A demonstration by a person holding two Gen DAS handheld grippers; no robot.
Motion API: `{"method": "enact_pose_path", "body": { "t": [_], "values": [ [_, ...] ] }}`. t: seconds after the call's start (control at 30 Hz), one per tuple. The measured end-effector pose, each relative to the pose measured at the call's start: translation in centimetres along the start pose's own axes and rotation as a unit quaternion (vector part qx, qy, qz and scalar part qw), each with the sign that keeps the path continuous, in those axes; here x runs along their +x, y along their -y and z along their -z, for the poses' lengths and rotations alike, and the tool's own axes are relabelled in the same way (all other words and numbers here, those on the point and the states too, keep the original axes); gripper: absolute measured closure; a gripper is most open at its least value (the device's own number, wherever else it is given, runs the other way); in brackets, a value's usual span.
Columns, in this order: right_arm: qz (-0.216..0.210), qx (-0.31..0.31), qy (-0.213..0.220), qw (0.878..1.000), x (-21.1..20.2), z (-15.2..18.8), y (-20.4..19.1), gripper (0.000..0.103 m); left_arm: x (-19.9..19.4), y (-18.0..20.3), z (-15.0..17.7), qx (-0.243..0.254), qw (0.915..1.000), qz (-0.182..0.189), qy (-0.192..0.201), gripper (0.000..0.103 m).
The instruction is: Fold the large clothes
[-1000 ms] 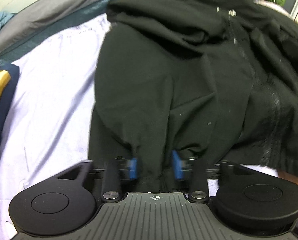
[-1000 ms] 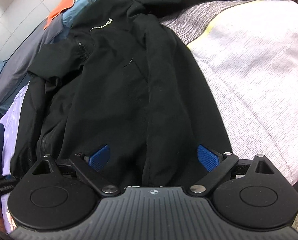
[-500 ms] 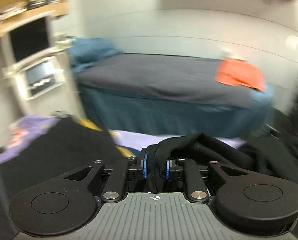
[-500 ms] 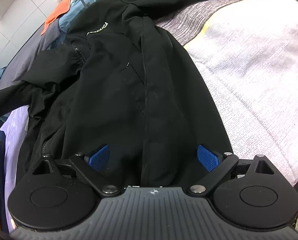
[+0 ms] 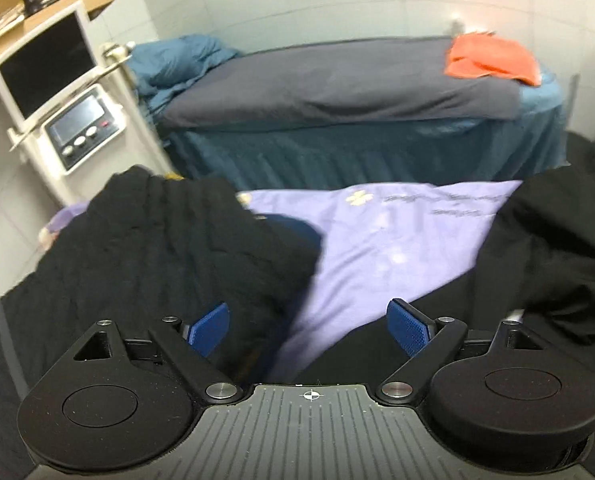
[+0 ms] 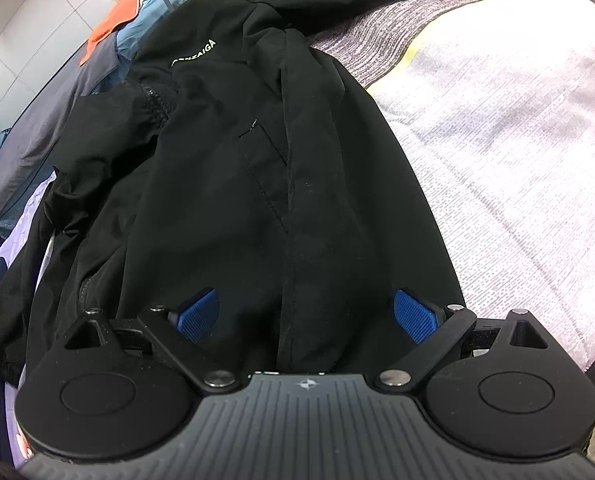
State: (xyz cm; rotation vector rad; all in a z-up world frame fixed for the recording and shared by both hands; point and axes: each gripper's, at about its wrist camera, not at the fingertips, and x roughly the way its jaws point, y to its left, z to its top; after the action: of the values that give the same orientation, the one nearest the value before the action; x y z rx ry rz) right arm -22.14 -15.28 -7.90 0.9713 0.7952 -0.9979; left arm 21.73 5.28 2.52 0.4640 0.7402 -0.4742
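Note:
A black jacket [image 6: 257, 168] with a white chest logo lies spread on the bed, collar far, hem toward me. My right gripper [image 6: 307, 314] is open and empty, its blue pads either side of the hem just above the fabric. My left gripper [image 5: 309, 326] is open and empty. A black sleeve or fold [image 5: 157, 248] lies in front of its left pad. More of the jacket [image 5: 549, 248] is at the right of the left wrist view. Lilac bedding [image 5: 377, 240] shows between them.
A pale knitted blanket [image 6: 517, 128] covers the bed to the right of the jacket. Behind stands a second bed with a grey cover [image 5: 337, 80], an orange cloth [image 5: 489, 60] and blue bedding [image 5: 177, 60]. A white machine with a screen [image 5: 57, 92] stands at the left.
My left gripper was shut on black fabric, swung it up and to the left, then opened and let it go. The right gripper stayed open over the hem.

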Motion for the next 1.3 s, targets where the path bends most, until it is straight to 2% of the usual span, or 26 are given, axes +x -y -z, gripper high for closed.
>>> {"method": "enact_pose_path", "body": {
  "t": [0.07,0.13,0.2,0.3,0.37,0.47,0.53,0.67,0.8,0.93,1.03,1.1,1.13,1.17,1.2,1.23,1.27,1.3],
  "values": [
    [0.0,0.0,0.0,1.0,0.0,0.1,0.0,0.007,-1.4,1.6,1.0,0.018,0.9995,0.025,0.01,0.0],
    [-0.001,-0.001,0.0,1.0,0.0,0.0,0.0,0.007,-2.0,3.5,1.7,0.03,0.9974,0.065,0.003,0.0],
    [-0.003,-0.003,0.001,1.0,0.0,0.1,0.0,0.007,-2.3,5.1,3.1,0.023,0.9938,0.107,-0.02,0.0],
    [-0.002,-0.007,0.001,1.0,-0.2,0.2,0.0,0.007,-1.2,7.4,5.7,0.004,0.9811,0.178,-0.076,0.0],
    [0.0,-0.012,0.001,1.0,-0.4,0.2,0.1,0.007,-1.0,9.0,7.8,0.009,0.9736,0.205,-0.099,0.0],
    [0.002,-0.019,0.007,1.0,-1.1,0.3,0.4,0.007,-0.7,10.6,10.6,0.043,0.9717,0.197,-0.122,0.0],
    [0.005,-0.019,0.014,1.0,-1.7,0.5,1.0,0.007,-0.2,10.6,12.0,0.047,0.9715,0.187,-0.138,0.0],
    [0.003,-0.01,0.019,1.0,-3.0,1.3,2.7,0.007,0.8,8.9,14.5,0.009,0.9642,0.202,-0.172,0.0],
    [0.002,-0.016,0.004,1.0,-3.5,2.5,3.6,0.007,1.1,8.6,15.7,-0.003,0.9572,0.216,-0.192,0.0],
    [-0.006,-0.064,-0.007,0.998,-3.6,3.5,1.9,0.009,1.6,10.4,16.2,-0.01,0.952,0.233,-0.199,0.0],
    [0.034,-0.13,-0.026,0.991,-2.2,4.2,-0.7,0.021,1.7,12.2,16.0,0.005,0.9548,0.224,-0.195,0.0],
    [0.067,-0.148,-0.042,0.986,-0.9,4.5,-1.5,0.039,1.7,13.0,16.3,0.012,0.958,0.21,-0.194,0.0],
    [0.071,-0.15,-0.047,0.985,-0.6,4.6,-1.5,0.042,1.6,13.2,16.3,0.005,0.956,0.216,-0.198,0.0],
    [0.073,-0.156,-0.046,0.984,-0.5,4.7,-1.5,0.052,1.4,13.3,16.3,-0.002,0.9549,0.221,-0.198,0.0],
    [0.075,-0.164,-0.041,0.983,-0.8,4.6,-1.3,0.072,1.0,13.4,16.2,-0.004,0.955,0.224,-0.195,0.003],
    [0.074,-0.165,-0.035,0.983,-1.3,4.6,-0.9,0.081,0.6,13.4,16.0,-0.004,0.9541,0.229,-0.192,0.016],
    [0.066,-0.15,-0.031,0.986,-1.9,4.2,-0.1,0.089,0.2,13.3,15.9,-0.007,0.9529,0.236,-0.191,0.034],
    [0.046,-0.119,-0.03,0.991,-2.5,3.7,0.9,0.092,-0.3,13.0,15.6,-0.015,0.9514,0.244,-0.187,0.039]
  ]
}}
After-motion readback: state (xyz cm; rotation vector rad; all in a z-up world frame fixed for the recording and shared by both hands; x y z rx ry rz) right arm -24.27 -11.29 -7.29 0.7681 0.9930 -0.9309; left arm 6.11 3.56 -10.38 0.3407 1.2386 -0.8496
